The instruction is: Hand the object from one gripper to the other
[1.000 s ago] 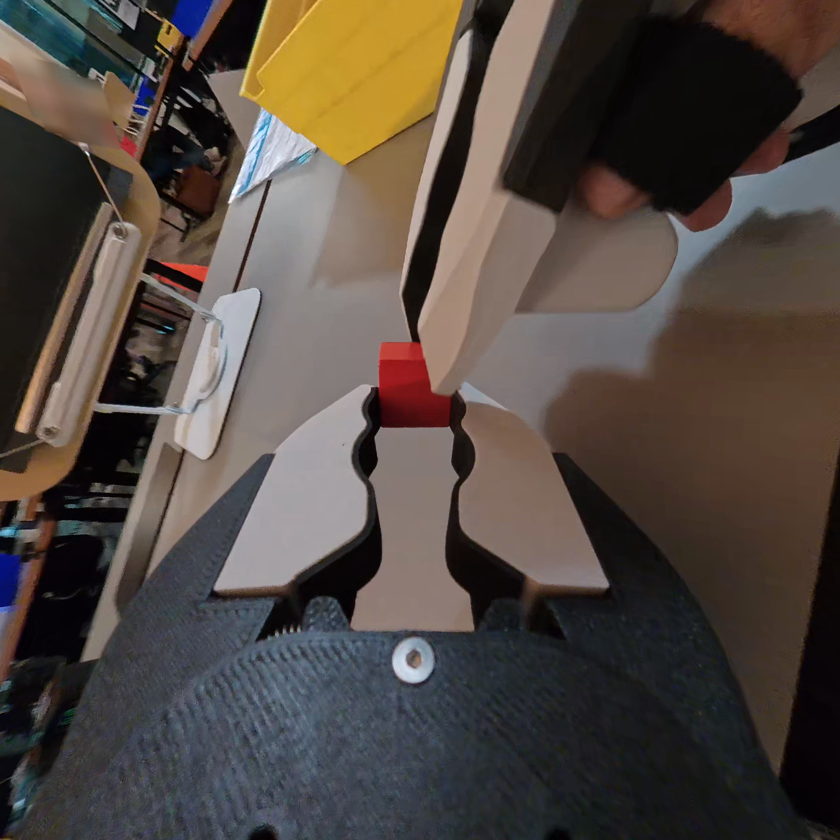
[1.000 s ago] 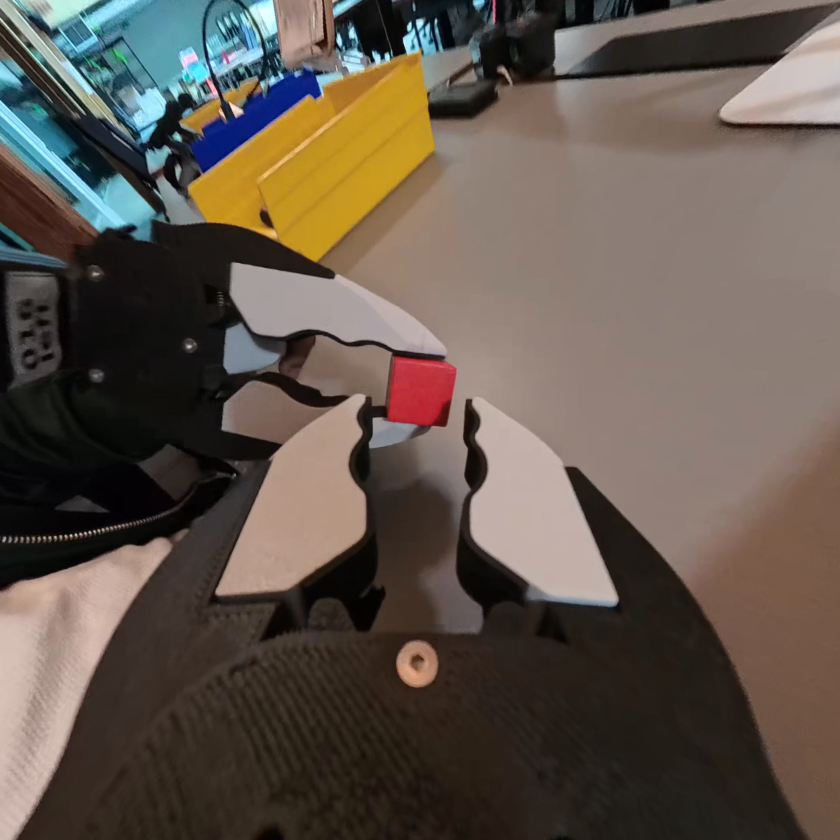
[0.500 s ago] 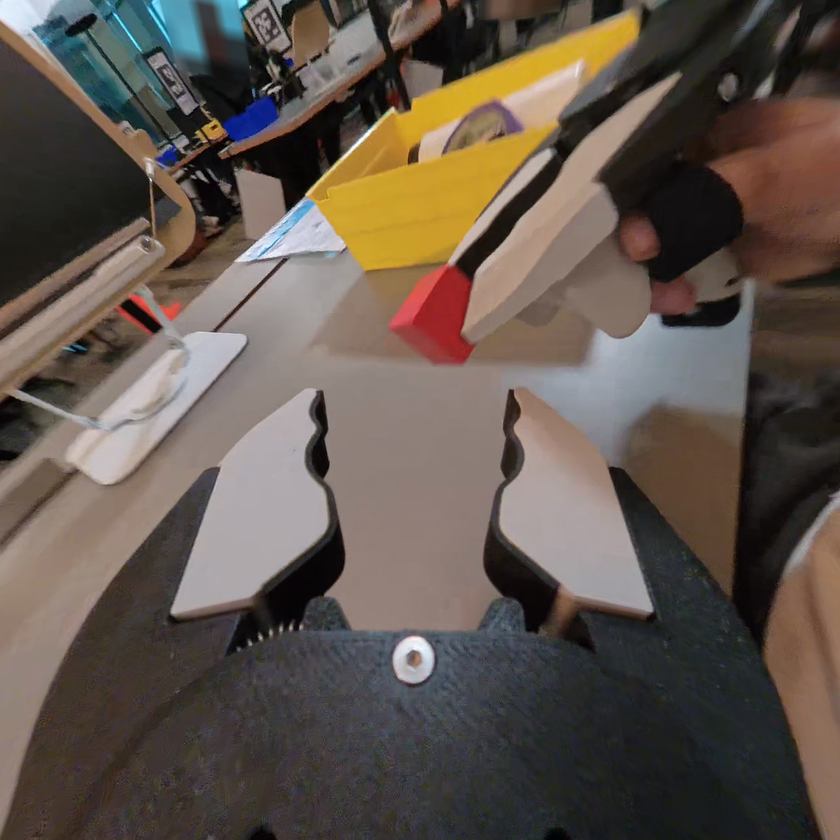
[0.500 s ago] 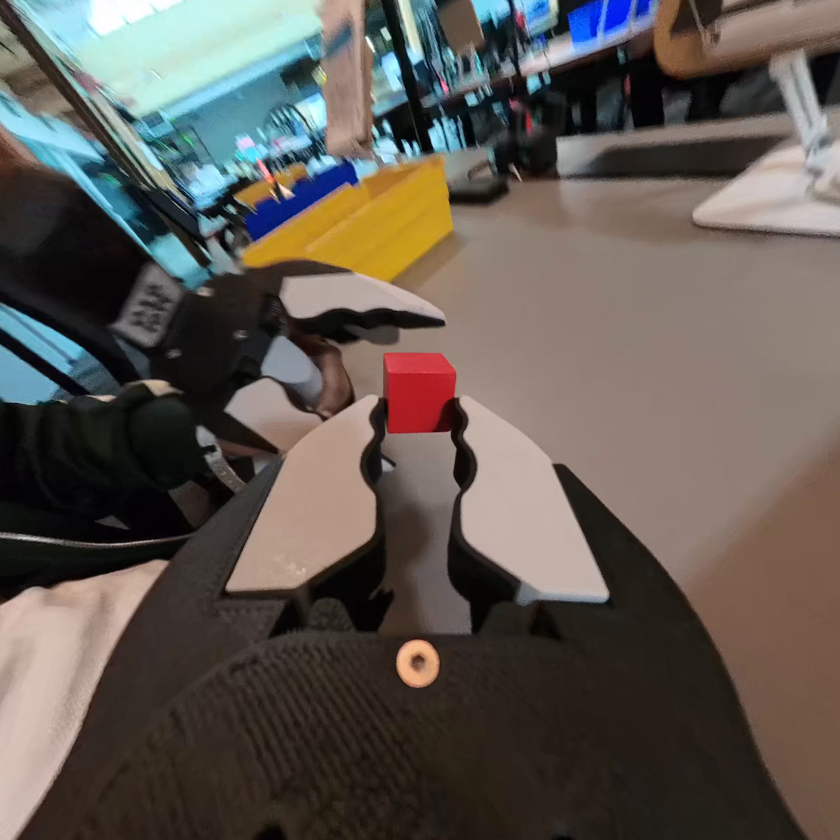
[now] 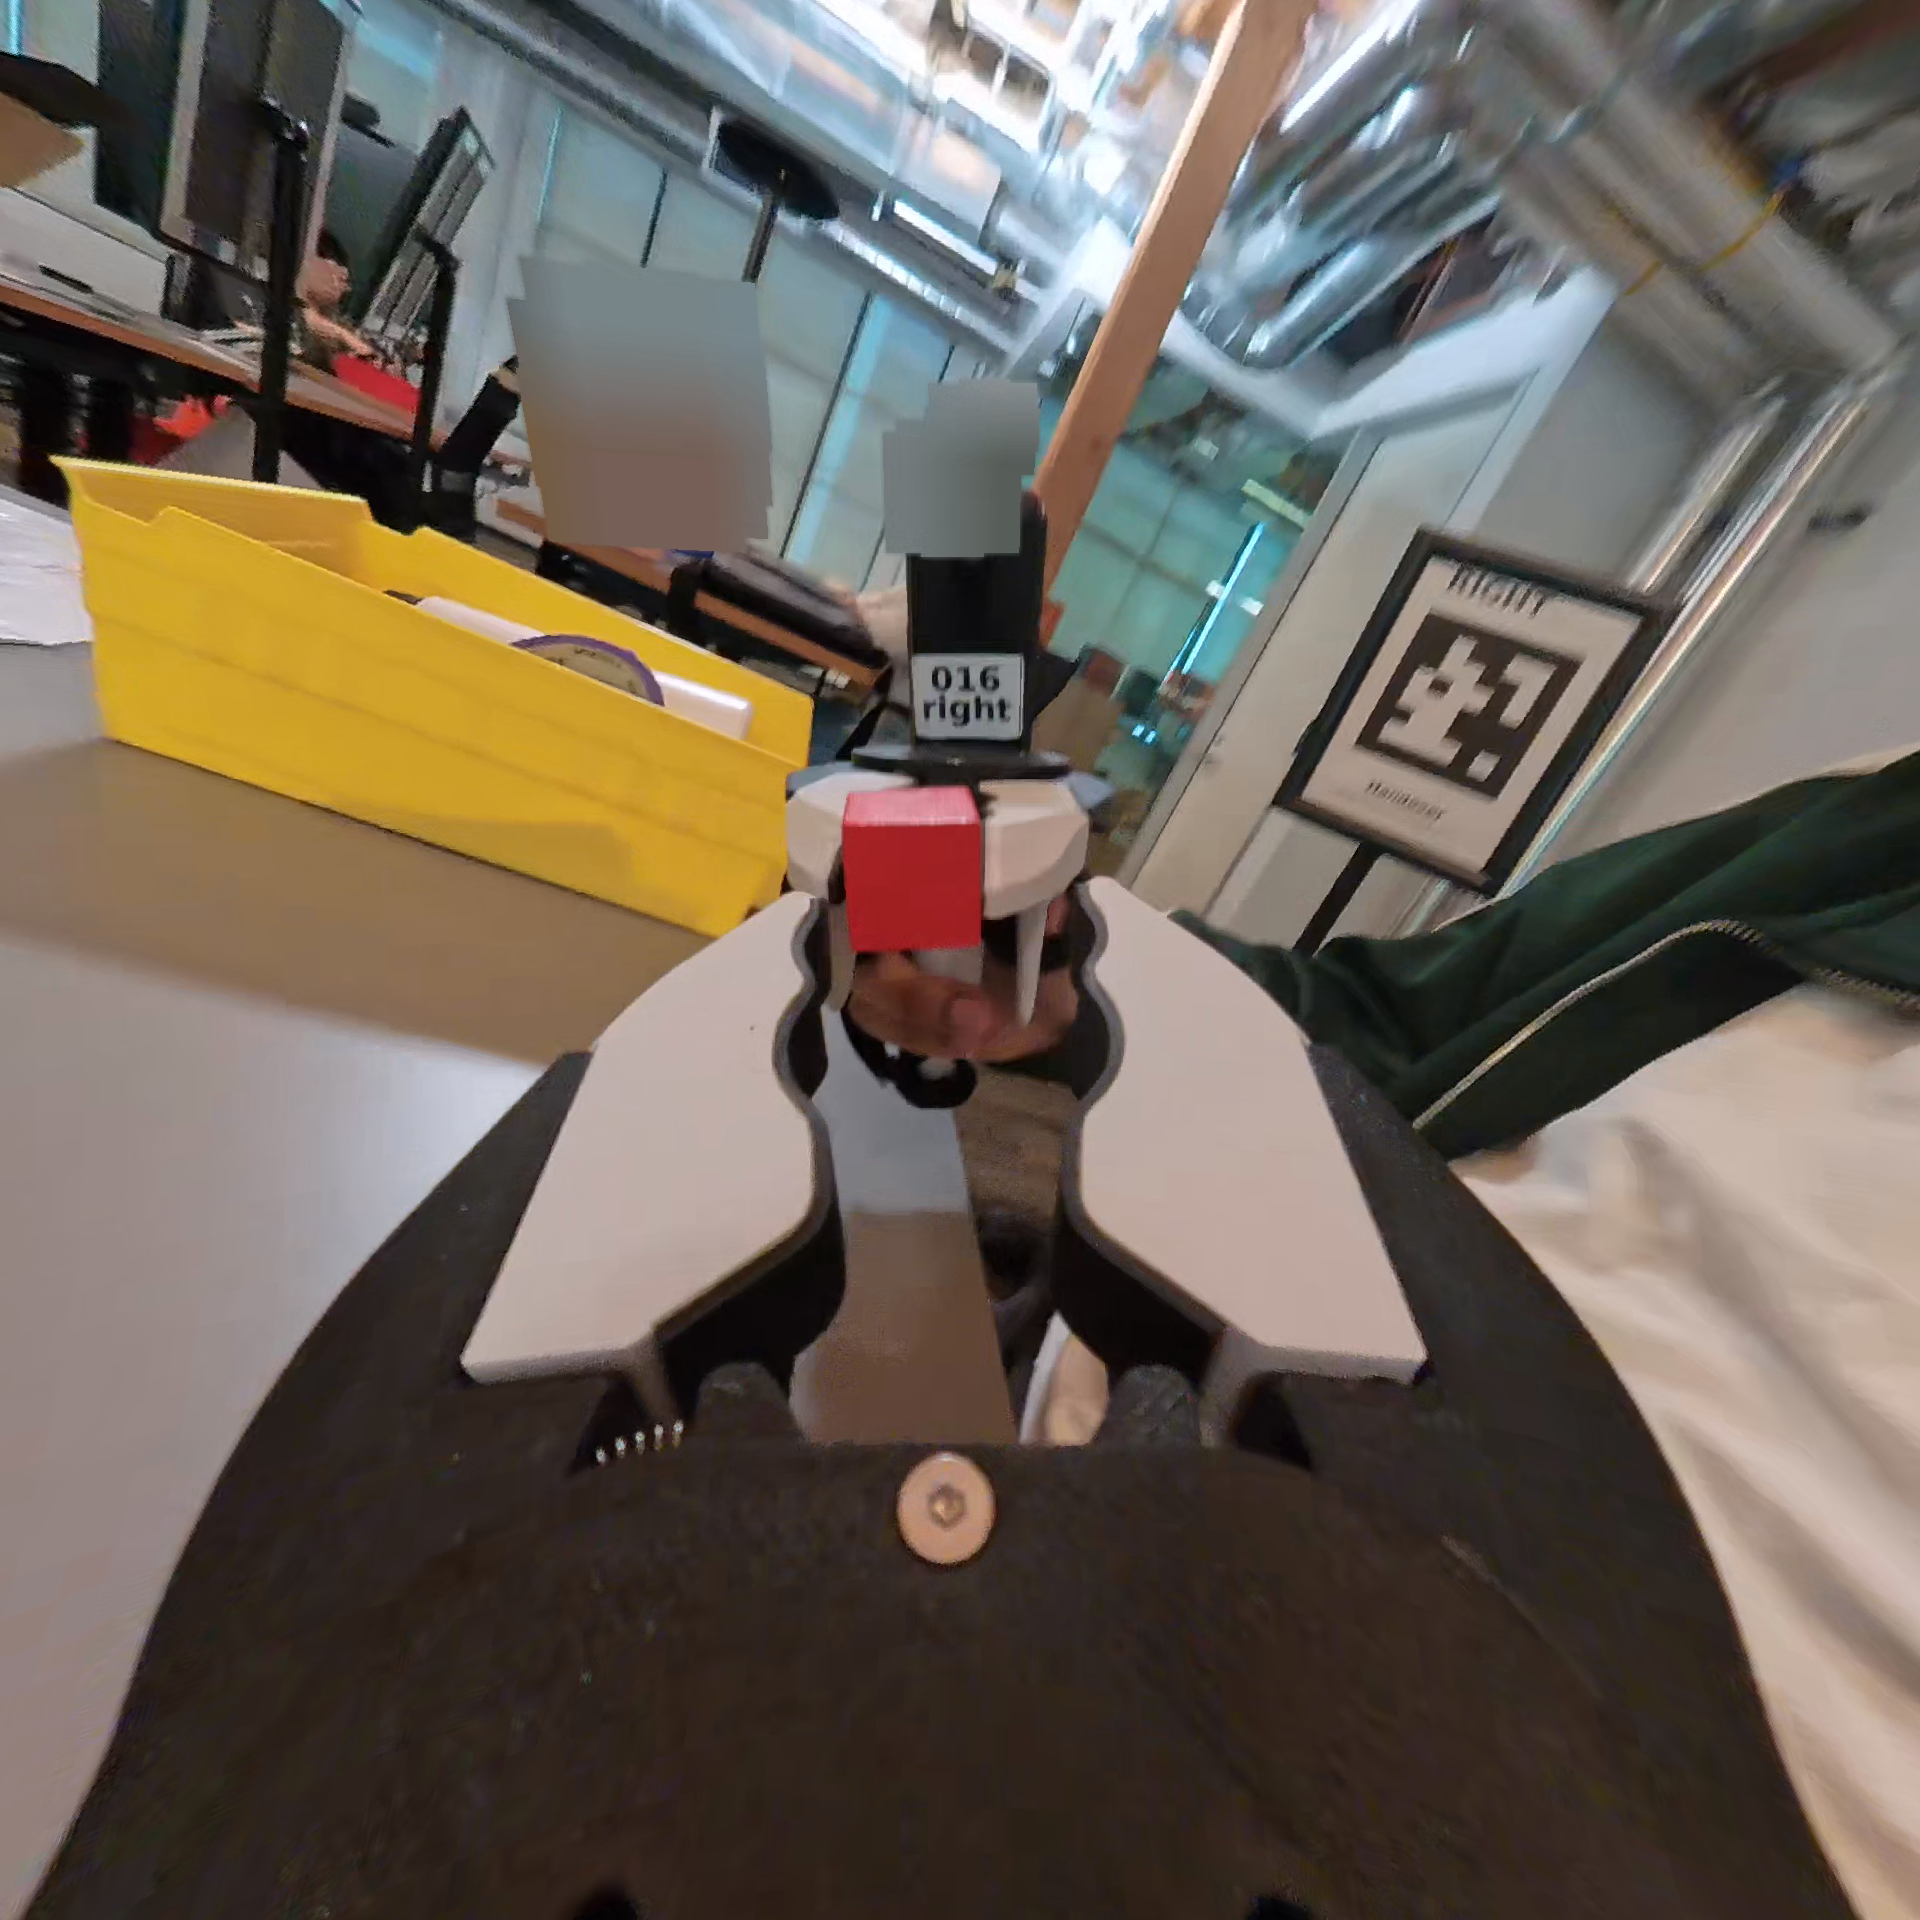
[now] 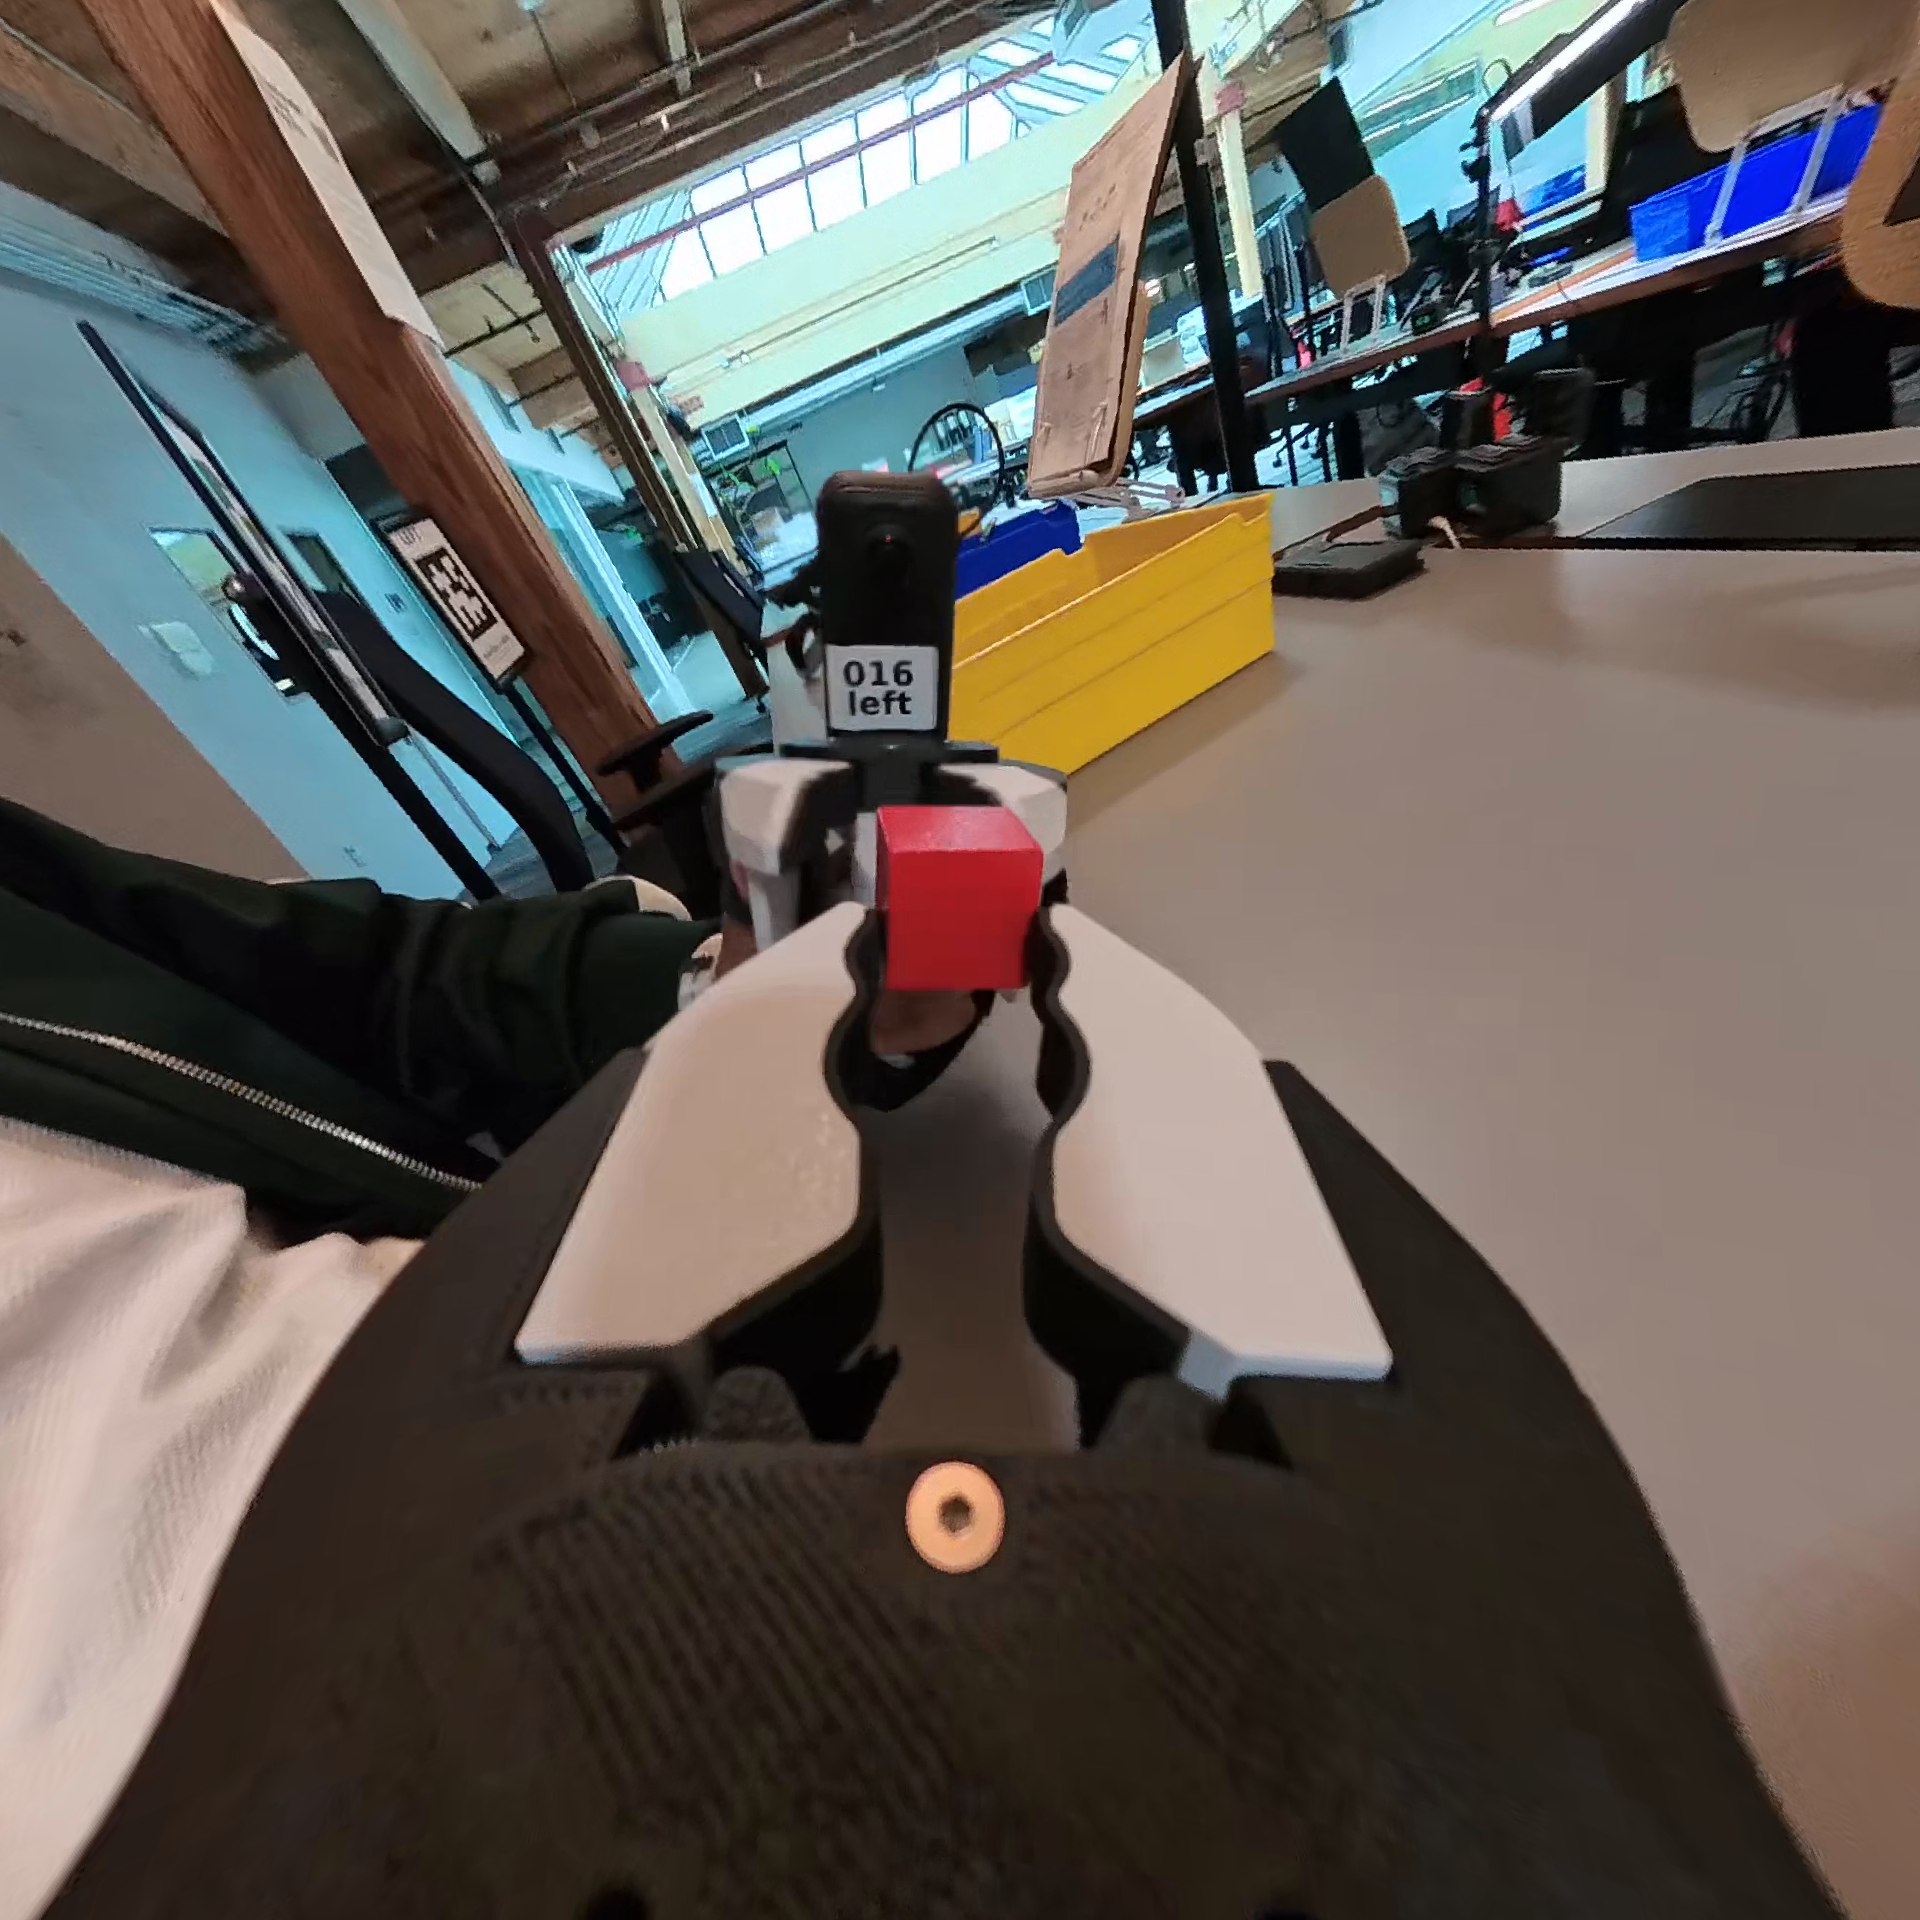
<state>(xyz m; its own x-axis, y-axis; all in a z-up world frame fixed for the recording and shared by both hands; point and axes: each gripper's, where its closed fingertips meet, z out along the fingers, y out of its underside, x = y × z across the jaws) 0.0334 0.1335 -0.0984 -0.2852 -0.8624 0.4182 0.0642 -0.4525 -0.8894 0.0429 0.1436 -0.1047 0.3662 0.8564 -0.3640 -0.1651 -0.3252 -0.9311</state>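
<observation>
A small red cube (image 6: 956, 914) is clamped between the fingertips of my right gripper (image 6: 951, 930), held in the air over the tan table (image 6: 1507, 935). My left gripper (image 6: 894, 821) faces it head-on just behind the cube, with its jaws apart. In the left wrist view my left gripper (image 5: 948, 914) is open and empty. The cube (image 5: 912, 883) hangs just past its fingertips, held by the right gripper (image 5: 914, 862), which points straight at the camera.
A yellow bin (image 5: 416, 727) with items inside stands on the table behind the grippers; it also shows in the right wrist view (image 6: 1122, 634). A dark green sleeve (image 5: 1610, 935) and white clothing (image 5: 1662, 1351) are at the right. Black devices (image 6: 1475, 488) sit at the far table edge. Less than 4 cm separates the two grippers' tips.
The cube passed from my left gripper to my right: the right shut on it and the left opened. Both grippers then swung to face each other, and the left jaws have narrowed somewhat.
</observation>
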